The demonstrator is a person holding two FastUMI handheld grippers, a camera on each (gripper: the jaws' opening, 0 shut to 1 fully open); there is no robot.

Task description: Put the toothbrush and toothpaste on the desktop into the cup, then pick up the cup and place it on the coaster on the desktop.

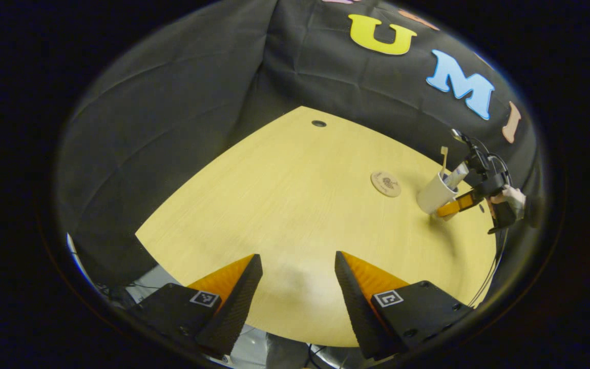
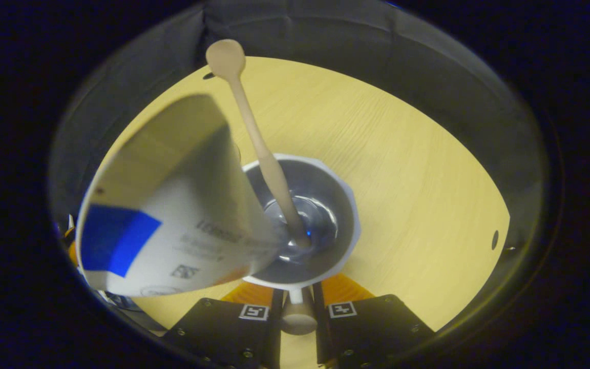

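In the left gripper view a white cup [image 1: 432, 196] stands at the far right of the wooden table [image 1: 285, 205], tilted a little, with the toothbrush [image 1: 444, 158] and toothpaste tube [image 1: 457, 175] sticking out of it. The right gripper [image 1: 455, 207], held by a hand [image 1: 513, 197], grips the cup's side. The round coaster [image 1: 385, 183] lies just left of the cup. The right gripper view looks down into the cup [image 2: 345, 204]: the toothbrush [image 2: 259, 138] stands inside and the toothpaste [image 2: 182, 215] leans toward the camera. My right gripper [image 2: 298, 300] is shut on the cup's handle. My left gripper [image 1: 298, 277] is open over the near edge.
A small dark cable hole [image 1: 318, 123] sits near the table's far corner; a similar hole [image 2: 494, 239] shows at the right in the right gripper view. Black cloth walls close in behind the table. Cables [image 1: 487, 277] hang off the right edge.
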